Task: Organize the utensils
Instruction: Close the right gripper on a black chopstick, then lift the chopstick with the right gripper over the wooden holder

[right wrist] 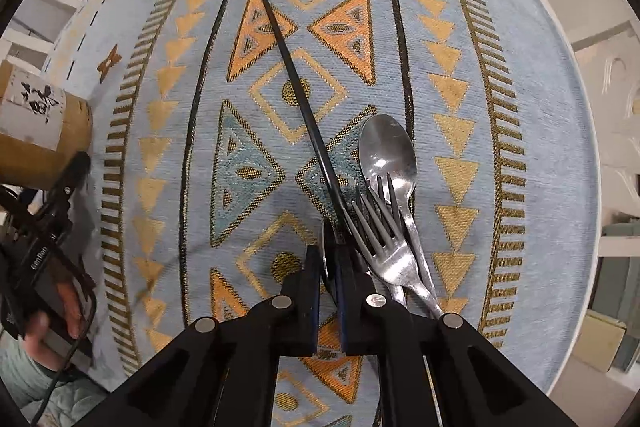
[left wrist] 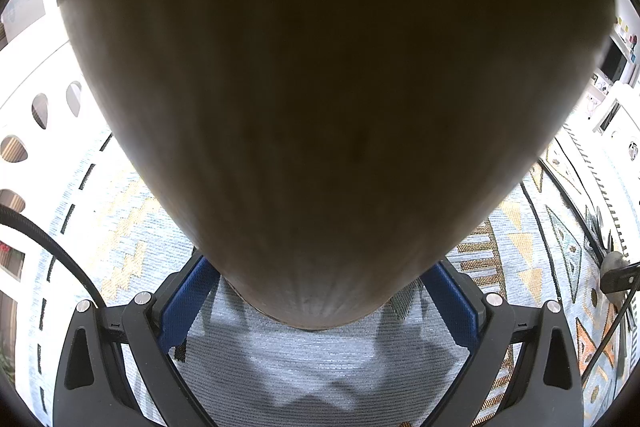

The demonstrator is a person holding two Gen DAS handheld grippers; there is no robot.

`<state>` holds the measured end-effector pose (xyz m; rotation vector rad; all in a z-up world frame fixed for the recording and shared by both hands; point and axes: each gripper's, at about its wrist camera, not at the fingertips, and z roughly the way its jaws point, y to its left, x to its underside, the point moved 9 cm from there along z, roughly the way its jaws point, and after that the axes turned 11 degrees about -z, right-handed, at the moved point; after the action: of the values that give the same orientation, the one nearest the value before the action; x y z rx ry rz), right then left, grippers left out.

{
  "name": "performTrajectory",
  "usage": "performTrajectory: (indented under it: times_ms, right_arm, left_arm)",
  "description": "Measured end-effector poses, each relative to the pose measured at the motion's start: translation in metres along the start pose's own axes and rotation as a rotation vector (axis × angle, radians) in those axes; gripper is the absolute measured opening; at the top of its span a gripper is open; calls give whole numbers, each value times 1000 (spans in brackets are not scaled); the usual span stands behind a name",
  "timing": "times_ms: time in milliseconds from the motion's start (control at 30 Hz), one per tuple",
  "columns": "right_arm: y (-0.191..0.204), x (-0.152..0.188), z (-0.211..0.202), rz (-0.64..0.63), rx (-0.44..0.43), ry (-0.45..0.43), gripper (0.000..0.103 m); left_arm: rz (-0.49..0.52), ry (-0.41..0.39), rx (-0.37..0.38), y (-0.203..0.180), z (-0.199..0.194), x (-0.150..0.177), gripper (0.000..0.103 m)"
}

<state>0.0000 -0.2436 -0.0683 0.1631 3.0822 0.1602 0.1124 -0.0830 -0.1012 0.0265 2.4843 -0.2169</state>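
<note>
1. The right gripper (right wrist: 329,267) is clenched on a black chopstick (right wrist: 298,107) at mid-table.
2. Fork (right wrist: 384,239) and spoon (right wrist: 388,151) lie just beside it (overlapping).
3. The left gripper (left wrist: 320,303) grasps a wooden holder (left wrist: 320,87) over the tablecloth (right wrist: 540,147).

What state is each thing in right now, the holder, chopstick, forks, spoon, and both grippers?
Holder: held between the open-wide jaws of the left gripper.
Right gripper: shut on a chopstick.
Forks: lying stacked on the cloth.
Spoon: lying bowl up, under the forks.
</note>
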Motion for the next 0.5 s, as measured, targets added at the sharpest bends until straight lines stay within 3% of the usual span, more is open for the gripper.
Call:
performTrajectory:
  times_ms: [267,500]
  right_arm:
    - [4,-15,-19,188,-354,-110,4]
    - [17,-28,-69,206,-499,-286,4]
  left_arm:
    - [0,0,0,0,0,0,100]
    - [0,0,0,0,0,0,100]
